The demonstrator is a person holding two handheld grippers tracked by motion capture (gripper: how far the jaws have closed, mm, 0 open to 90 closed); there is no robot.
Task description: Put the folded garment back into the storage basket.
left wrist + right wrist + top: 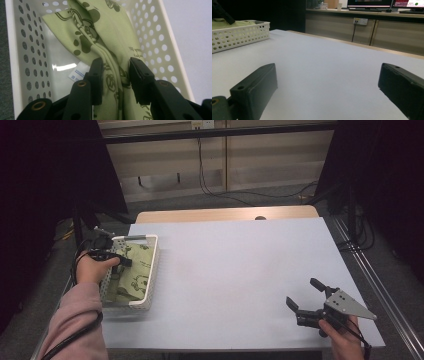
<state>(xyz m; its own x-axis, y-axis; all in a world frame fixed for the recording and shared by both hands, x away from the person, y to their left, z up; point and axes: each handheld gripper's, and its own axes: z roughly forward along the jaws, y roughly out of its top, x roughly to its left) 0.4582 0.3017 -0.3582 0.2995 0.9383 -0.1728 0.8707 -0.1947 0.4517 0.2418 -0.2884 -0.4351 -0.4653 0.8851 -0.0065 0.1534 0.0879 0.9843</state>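
1. Reaching into the white perforated basket (150, 270) at the left edge of the worktop (235, 270), the left gripper (120, 262) has its jaws either side of a gathered ridge of the green printed cloth (135, 272). In the left gripper view the left gripper (116, 75) shows both pads pressed against that bunched fold of the cloth (110, 37), so I judge it to be pinching the fabric, though the jaws stand a little apart because of the thick fold between them.

2. The cloth lies inside the basket (162, 45), crumpled along its length, with a small white care label (78, 72) lying on the basket floor beside the fold. None of it hangs over the rim as far as I can see.

3. The right gripper (312, 297) rests low over the bare worktop at the near right corner, well apart from the basket, with its jaws spread wide and nothing between them. The right gripper view confirms this: the right gripper (325, 85) looks across the empty surface, with the basket (239, 35) far off at the left.

4. Judging from this, the work is at its very start (the grasp looks made, the lift does not). The cloth has yet to be drawn out of the basket and brought onto the open worktop, where the idle gripper would presumably join in.
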